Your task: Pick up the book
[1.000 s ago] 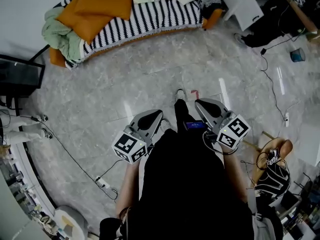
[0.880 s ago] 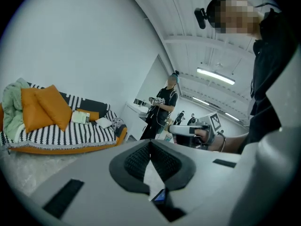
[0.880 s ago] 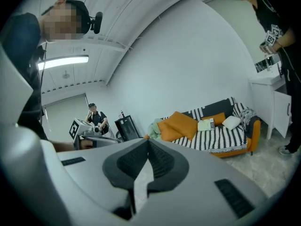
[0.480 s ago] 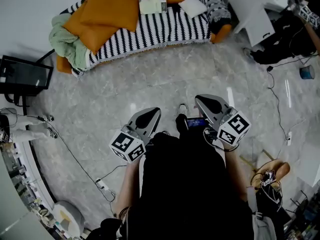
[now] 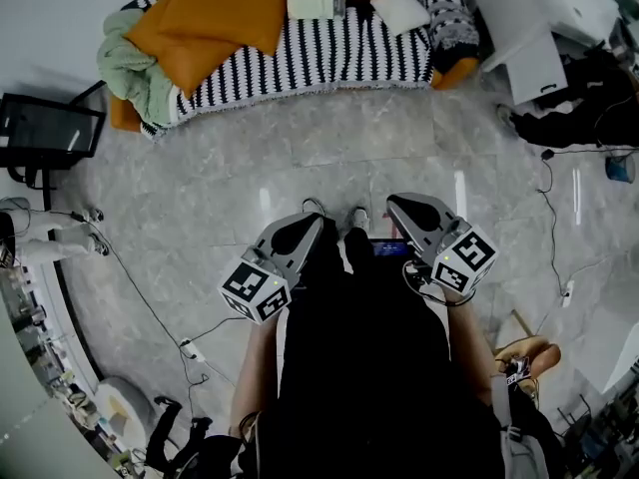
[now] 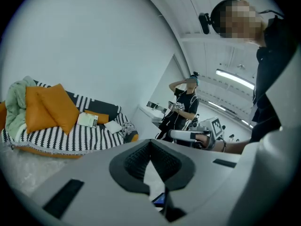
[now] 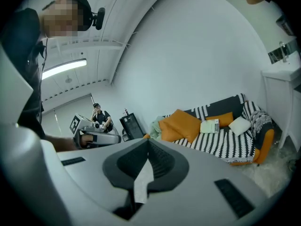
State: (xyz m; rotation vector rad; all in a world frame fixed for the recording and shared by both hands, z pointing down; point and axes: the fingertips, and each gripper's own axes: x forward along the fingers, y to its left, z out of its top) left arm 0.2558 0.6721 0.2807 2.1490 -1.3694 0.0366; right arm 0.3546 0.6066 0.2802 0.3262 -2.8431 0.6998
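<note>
The book (image 5: 316,1), pale green and white, lies flat on the black-and-white striped sofa (image 5: 329,53) at the far side of the room. It also shows in the left gripper view as the book (image 6: 87,120) and in the right gripper view as the book (image 7: 209,125). My left gripper (image 5: 312,222) and right gripper (image 5: 397,204) are held in front of my body over the marble floor, well short of the sofa. Both point toward the sofa, shut, with nothing in the left gripper (image 6: 150,142) or the right gripper (image 7: 148,142).
Orange cushions (image 5: 215,13), a green blanket (image 5: 125,63) and a white pillow (image 5: 399,10) share the sofa. A black stand (image 5: 45,133) is at the left, a white cabinet (image 5: 544,28) at the right. Cables (image 5: 559,218) trail over the floor. Another person (image 6: 183,107) stands beyond the sofa's end.
Both grippers have travelled forward with me toward the sofa, which now sits a little closer and more centred. Their jaws stayed shut.
</note>
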